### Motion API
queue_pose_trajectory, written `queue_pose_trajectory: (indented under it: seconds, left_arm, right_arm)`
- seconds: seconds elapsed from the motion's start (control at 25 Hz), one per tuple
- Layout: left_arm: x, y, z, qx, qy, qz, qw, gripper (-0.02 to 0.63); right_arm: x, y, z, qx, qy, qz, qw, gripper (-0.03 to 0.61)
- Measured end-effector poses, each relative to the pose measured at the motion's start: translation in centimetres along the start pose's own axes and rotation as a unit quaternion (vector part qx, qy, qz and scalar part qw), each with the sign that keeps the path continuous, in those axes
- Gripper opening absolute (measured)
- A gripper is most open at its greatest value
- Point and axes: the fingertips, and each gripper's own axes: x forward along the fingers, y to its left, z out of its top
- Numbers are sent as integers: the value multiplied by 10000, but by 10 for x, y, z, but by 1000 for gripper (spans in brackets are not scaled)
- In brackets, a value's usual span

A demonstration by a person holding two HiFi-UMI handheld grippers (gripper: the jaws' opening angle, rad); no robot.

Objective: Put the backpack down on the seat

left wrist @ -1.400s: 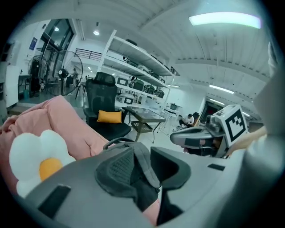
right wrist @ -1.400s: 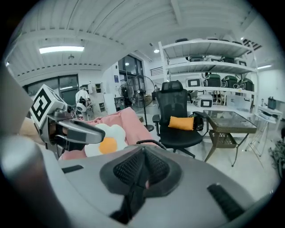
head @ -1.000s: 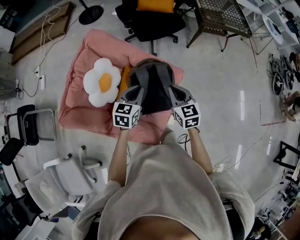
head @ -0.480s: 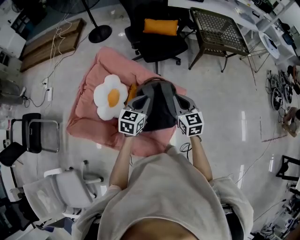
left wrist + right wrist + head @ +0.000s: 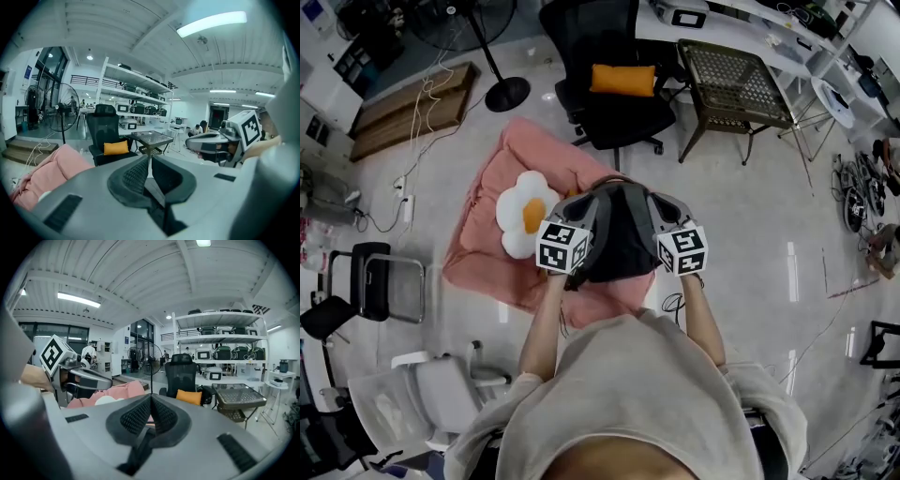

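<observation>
Pink floor cushion (image 5: 487, 253) lies below our left gripper (image 5: 589, 202) and right gripper (image 5: 652, 200). Each pinches one side of the backpack (image 5: 617, 234) hanging between them, so we hold it level for the office chair (image 5: 614, 103) beyond.

"What colour are your tongs?"

"My left grey plastic tongs (image 5: 150, 158) and my right grey plastic tongs (image 5: 151, 396) are the same. Their pads (image 5: 134, 175) are dark, with rows of tiny dots. Each marker cube (image 5: 561, 246) has black and white squares."

"And the bag?"

"The dark grey cloth backpack (image 5: 619, 234) is almost black in the middle."

"What else has colours?"

"The big soft floor cushion (image 5: 492, 272) is pink. The flower-shaped pillow (image 5: 517, 225) is white, with an orange-yellow middle. The black office chair (image 5: 619, 117) has an orange seat cushion (image 5: 622, 79). The metal mesh chair (image 5: 736, 80) is brown. My loose top (image 5: 628, 394) is sandy beige. The shiny floor (image 5: 741, 216) is pale grey."
</observation>
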Motion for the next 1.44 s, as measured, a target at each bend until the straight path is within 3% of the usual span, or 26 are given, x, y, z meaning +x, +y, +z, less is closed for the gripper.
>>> queue_pose_trajectory:
  seconds: [0.6, 1.44]
  left_arm:
    - [-1, -5, 28, 164, -222, 75, 9996, 28]
    - [2, -6, 12, 94, -79, 59, 9999, 28]
  right_arm:
    - [-10, -11, 18, -106, -140, -108, 9998, -3]
    - [-11, -12, 7, -107, 14, -133, 9999, -3]
